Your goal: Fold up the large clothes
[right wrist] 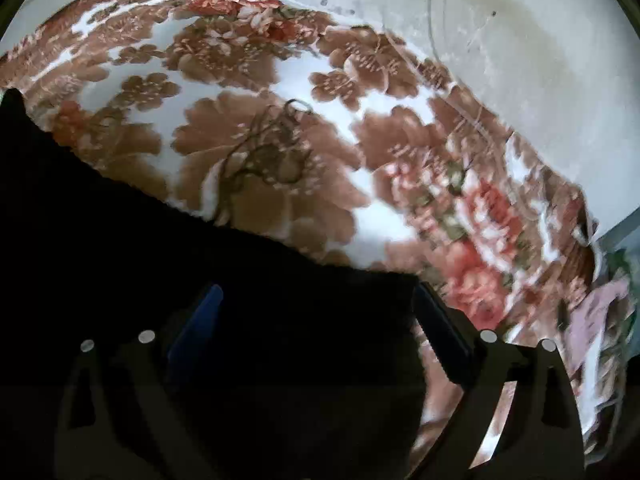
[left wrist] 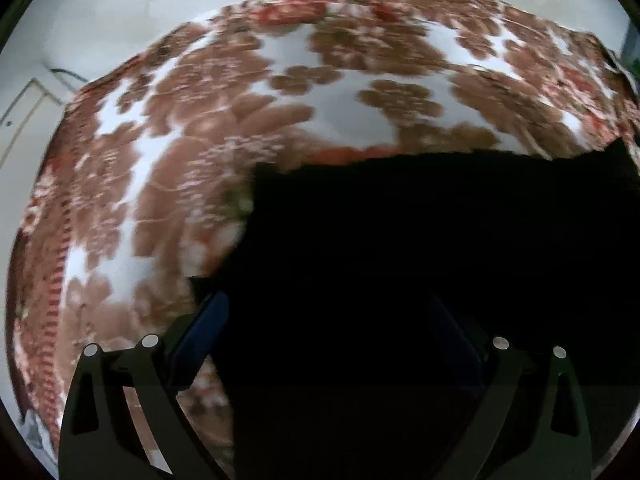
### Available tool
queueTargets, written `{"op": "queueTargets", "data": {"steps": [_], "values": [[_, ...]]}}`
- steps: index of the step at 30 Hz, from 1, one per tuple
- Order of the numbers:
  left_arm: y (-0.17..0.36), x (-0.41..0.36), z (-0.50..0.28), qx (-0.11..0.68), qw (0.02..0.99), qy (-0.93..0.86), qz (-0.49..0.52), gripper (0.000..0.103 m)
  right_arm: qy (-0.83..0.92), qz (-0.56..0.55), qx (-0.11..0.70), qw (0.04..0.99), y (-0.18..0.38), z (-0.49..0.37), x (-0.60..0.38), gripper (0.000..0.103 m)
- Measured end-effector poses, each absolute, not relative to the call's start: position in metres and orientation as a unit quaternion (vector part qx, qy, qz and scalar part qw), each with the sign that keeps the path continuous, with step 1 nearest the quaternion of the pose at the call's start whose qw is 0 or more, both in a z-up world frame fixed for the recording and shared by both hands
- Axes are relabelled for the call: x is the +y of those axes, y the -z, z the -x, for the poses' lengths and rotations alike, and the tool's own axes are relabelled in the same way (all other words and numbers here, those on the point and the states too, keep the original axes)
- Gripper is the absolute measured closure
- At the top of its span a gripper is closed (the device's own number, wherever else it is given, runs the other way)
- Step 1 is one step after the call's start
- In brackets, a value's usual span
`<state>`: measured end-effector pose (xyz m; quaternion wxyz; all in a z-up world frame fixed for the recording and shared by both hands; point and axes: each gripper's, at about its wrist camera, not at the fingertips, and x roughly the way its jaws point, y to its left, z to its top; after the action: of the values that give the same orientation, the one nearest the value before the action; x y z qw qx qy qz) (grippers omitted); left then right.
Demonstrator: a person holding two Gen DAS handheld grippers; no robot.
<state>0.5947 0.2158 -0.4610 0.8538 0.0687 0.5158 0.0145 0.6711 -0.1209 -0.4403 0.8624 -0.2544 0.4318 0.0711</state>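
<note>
While both claws gape wide, black garment [left wrist: 400, 280] between, floral cloth [left wrist: 200, 120] beneath.

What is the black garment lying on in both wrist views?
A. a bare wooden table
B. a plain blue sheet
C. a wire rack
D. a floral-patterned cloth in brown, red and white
D: the black garment overlaps a floral-patterned cloth with brown and red blossoms on white, spread over a pale floor.

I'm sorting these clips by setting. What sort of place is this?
Probably a home floor or a low bed, though that is uncertain. A floral blanket is spread out on a pale, stained floor, with a black garment lying on the blanket.
</note>
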Motion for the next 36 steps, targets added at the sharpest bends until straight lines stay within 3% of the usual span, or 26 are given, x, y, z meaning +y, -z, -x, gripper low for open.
{"op": "queueTargets", "data": {"steps": [5,10,17,22,30,36], "values": [[0.431,0.229,-0.57,0.504,0.863,-0.02,-0.028,0.008,-0.039,0.226,0.442,0.867,0.423,-0.666,-0.154,0.01],[0.403,0.192,-0.529,0.477,0.878,0.019,0.028,0.005,-0.07,0.13,0.462,0.875,0.409,-0.609,-0.167,0.008],[0.454,0.128,-0.513,0.487,0.873,0.025,-0.002,0.005,-0.04,0.143,0.492,0.858,0.461,-0.574,-0.162,0.007],[0.47,0.154,-0.51,0.474,0.88,0.011,-0.036,0.004,-0.051,0.191,0.472,0.859,0.471,-0.566,-0.184,0.005],[0.469,0.215,-0.495,0.479,0.874,-0.058,-0.046,0.004,-0.036,0.181,0.469,0.864,0.47,-0.56,-0.215,0.005],[0.445,0.252,-0.467,0.476,0.874,-0.092,0.034,0.006,-0.009,0.136,0.474,0.87,0.456,-0.552,-0.235,0.005]]}}
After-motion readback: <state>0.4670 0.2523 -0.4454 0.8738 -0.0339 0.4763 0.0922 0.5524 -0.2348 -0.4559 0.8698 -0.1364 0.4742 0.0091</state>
